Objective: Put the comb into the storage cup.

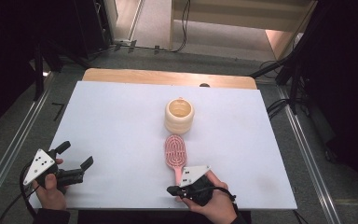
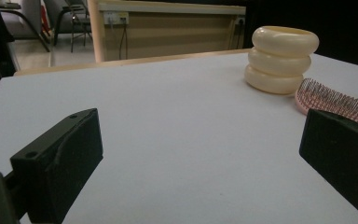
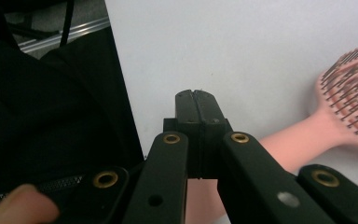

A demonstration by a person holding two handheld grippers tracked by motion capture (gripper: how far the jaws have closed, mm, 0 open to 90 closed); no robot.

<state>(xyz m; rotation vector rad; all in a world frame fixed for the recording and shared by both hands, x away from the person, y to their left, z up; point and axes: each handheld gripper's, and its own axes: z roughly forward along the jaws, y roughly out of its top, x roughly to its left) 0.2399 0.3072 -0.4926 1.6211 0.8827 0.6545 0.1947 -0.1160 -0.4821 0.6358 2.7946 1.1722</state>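
Note:
A pink hairbrush (image 1: 175,151) lies bristles up on the white table top (image 1: 121,121), its handle toward the near edge. Just beyond its head stands a cream ribbed cup (image 1: 179,115). My right gripper (image 1: 170,190) sits low at the near edge, over the end of the handle, and points left. In the right gripper view its jaws (image 3: 196,98) are pressed together with nothing between them, and the hairbrush (image 3: 354,93) handle runs beneath them to the right. My left gripper (image 1: 78,154) rests at the near left, open. Past its jaws (image 2: 200,135) are the cup (image 2: 282,58) and the brush (image 2: 335,100).
A wooden strip (image 1: 168,77) edges the far side of the table. Metal rails (image 1: 303,140) run along both sides on the grey floor, and cables (image 1: 184,28) lie beyond the table. A wooden counter (image 2: 168,28) stands past the far edge.

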